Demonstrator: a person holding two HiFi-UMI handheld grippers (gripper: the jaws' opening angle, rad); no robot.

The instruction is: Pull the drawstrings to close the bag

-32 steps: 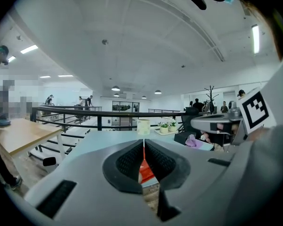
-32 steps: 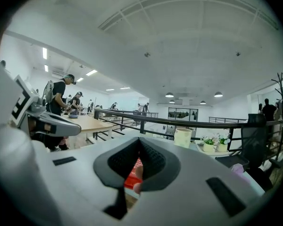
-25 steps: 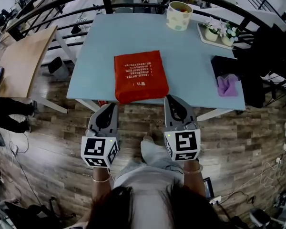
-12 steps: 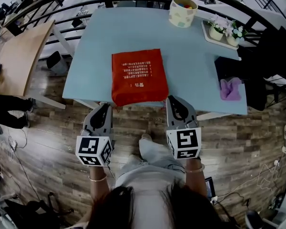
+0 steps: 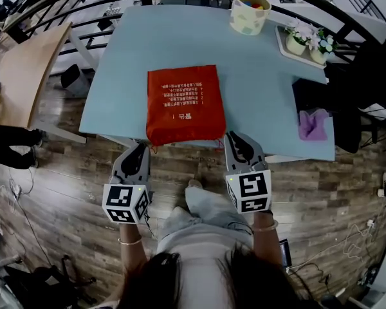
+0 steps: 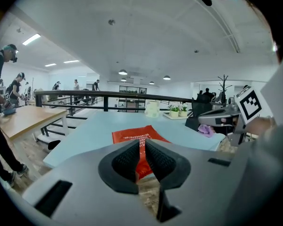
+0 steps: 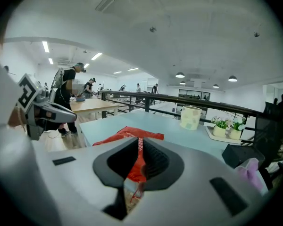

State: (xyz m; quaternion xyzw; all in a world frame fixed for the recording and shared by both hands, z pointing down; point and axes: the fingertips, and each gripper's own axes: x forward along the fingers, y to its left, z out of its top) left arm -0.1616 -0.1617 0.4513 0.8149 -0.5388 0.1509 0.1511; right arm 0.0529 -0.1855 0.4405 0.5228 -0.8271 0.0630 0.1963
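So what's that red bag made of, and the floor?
The red drawstring bag looks like thin fabric, maybe nonwoven: matte, flat, with soft creases. The floor looks like wood planks, perhaps laminate: brown grain in staggered boards.

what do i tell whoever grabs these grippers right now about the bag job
Left gripper: jaws together, empty, just short of the red bag's near left corner.
Right gripper: jaws together, nothing clearly gripped, by the near right corner.
The bag lies flat on the blue table, with its near edge at the table's lip; a drawstring dangles off that edge.
Done: nothing yet, neither string is pulled.
Left: open up, take a drawstring in each gripper and pull the bag shut.
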